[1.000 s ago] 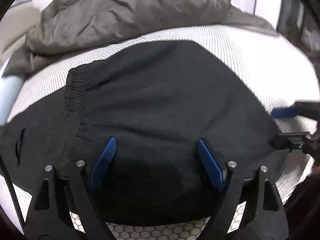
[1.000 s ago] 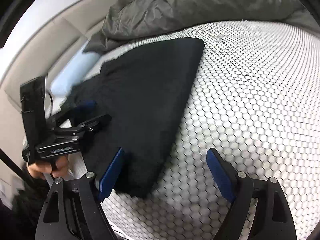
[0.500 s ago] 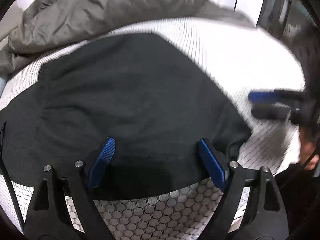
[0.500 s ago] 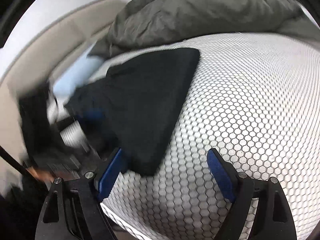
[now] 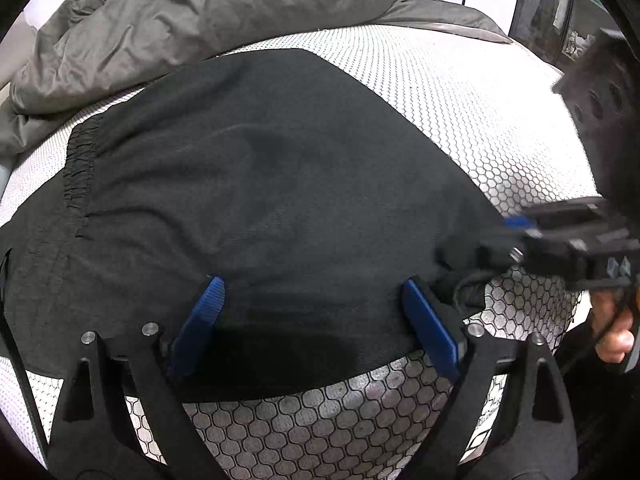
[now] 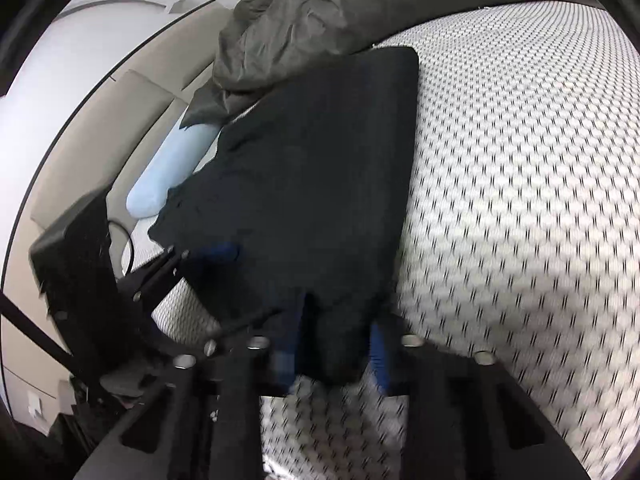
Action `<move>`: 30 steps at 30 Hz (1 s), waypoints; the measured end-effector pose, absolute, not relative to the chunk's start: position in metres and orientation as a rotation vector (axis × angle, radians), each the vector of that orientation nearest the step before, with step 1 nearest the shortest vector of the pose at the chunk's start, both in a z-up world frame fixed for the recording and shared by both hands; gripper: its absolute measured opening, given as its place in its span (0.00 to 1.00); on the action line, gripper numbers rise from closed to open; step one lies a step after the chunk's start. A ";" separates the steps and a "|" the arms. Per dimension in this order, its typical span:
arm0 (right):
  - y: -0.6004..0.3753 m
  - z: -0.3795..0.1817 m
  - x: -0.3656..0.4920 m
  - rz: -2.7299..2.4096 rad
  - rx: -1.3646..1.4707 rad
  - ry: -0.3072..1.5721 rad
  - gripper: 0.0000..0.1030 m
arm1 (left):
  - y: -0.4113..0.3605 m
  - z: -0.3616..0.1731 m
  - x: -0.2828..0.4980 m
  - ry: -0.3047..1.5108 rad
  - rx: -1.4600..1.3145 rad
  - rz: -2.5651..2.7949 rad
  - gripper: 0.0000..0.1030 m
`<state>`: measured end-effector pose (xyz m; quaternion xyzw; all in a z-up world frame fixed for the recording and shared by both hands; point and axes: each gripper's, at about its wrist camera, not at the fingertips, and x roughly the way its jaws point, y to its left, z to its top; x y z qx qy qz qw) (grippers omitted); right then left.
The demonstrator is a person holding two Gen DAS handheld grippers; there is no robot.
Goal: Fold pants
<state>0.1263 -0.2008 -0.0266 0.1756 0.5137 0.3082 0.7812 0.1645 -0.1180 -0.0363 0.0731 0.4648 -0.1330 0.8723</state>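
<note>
Black pants (image 5: 280, 180) lie folded flat on the bed, elastic waistband at the left. My left gripper (image 5: 312, 282) hovers over their near edge. Its jaws are wide apart and still opening, the blue pads resting on the cloth without pinching it. In the right wrist view the pants (image 6: 320, 180) stretch away from my right gripper (image 6: 334, 340). Its jaws are closing, with the near right corner of the fabric bunched between the blue pads. In the left wrist view that right gripper (image 5: 516, 236) sits at the pants' right corner.
The bed (image 5: 460, 92) has a white cover with a hexagon pattern. A crumpled grey duvet (image 5: 200, 12) is piled along the far side, touching the pants' far edge. A light blue pillow (image 6: 172, 176) lies at the left. A person's hand (image 5: 612, 332) holds the right gripper.
My right gripper slid left onto the pants' near corner and its jaws went from wide apart to pinched on the fabric. The left gripper stayed spread over the near edge.
</note>
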 end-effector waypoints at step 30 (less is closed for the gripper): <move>-0.208 -0.017 0.242 0.497 0.311 1.042 0.28 | -0.077 -0.036 0.186 0.944 0.189 -0.164 0.95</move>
